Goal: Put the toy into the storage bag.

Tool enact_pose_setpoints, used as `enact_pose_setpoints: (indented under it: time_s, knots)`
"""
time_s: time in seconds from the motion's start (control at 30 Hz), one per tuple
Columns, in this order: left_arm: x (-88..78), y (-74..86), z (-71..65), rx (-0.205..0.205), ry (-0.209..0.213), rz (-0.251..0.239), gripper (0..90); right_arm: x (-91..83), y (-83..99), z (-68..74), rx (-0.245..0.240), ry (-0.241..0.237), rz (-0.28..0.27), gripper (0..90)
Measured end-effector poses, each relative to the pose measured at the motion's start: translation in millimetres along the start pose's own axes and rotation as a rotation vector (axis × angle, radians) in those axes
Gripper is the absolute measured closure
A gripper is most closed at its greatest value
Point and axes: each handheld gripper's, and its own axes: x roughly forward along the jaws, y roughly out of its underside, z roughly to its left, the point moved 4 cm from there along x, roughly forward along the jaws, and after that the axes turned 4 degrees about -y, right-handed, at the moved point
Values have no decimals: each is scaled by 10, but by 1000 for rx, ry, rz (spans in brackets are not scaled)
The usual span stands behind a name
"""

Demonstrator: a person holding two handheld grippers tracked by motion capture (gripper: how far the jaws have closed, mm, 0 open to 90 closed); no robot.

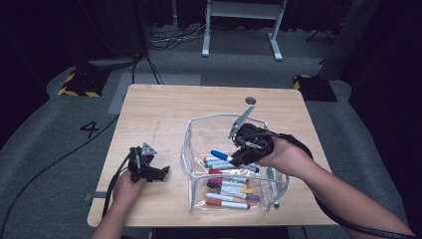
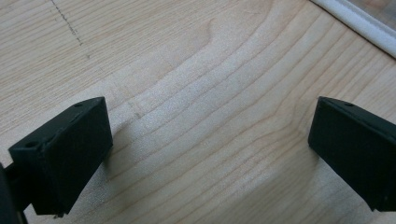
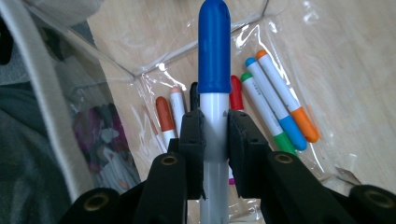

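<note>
Right gripper clamps a blue-capped marker, jaws pressed on its white barrel just below the cap, cap pointing away along the jaws. In the high view the right gripper hangs over the open top of a clear plastic pouch, the marker tip sticking out to the left above the pens already inside. Table is light wood, square-ish, standing on grey carpet in a dark room; black cables run over the floor, yellow-black hazard-striped blocks sit at the back left and right, a white frame stands behind, and a "4" is marked on the floor at left. Pouch lies on the right half of the table; in it a loose pile of markers: orange, purple, yellow, red, green, blue caps. The right gripper view shows orange, red, green, blue-capped pens lying on the pouch bottom beneath the held marker. Left gripper rests on the table left of the pouch, well apart from it, jaws spread wide with bare wood between them, touching nothing but the table.
</note>
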Motion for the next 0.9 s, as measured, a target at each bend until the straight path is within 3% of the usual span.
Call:
enact_pose_setpoints:
  time_s: [0.27,0.43,0.57,0.9]
  knots:
    - [0,0,0,0,0,0,0,331,4,12,-9,-36,64,762]
    - [0,0,0,0,0,0,0,455,-9,32,0,-48,96,761]
    - [0,0,0,0,0,0,0,553,-11,47,-21,-50,125,759]
    - [0,0,0,0,0,0,0,777,21,-8,-31,-67,224,757]
